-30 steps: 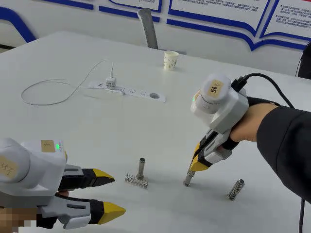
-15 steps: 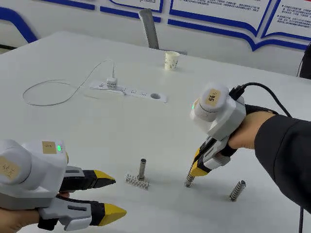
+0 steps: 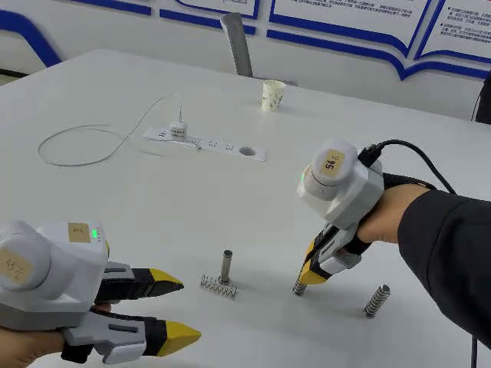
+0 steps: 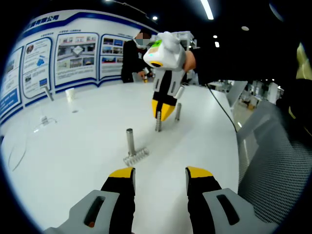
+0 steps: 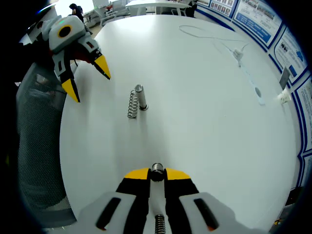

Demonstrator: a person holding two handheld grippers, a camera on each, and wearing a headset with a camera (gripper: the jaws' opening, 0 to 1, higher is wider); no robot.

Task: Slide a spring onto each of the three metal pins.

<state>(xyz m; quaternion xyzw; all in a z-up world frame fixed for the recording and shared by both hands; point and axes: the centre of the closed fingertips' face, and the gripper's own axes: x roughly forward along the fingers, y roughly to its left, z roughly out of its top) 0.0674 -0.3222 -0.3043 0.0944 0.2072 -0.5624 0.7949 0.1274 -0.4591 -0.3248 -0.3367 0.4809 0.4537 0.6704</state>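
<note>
Steel spring [image 3: 217,286] lay flat on the worktop [image 3: 115,215] at the foot of the bare pin [image 3: 226,264]. It looked light, squishy and rolly, so probably best pinched mid-coil. The left gripper [image 3: 188,309] had its fingers spread and empty, while the right gripper [image 3: 308,276] had its fingers closed around the second pin [image 3: 298,288].

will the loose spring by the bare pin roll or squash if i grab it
Likely rolls: the spring lies on its side on the smooth table. Its open coils would probably squash under a hard squeeze. Small, so probably light.
</note>
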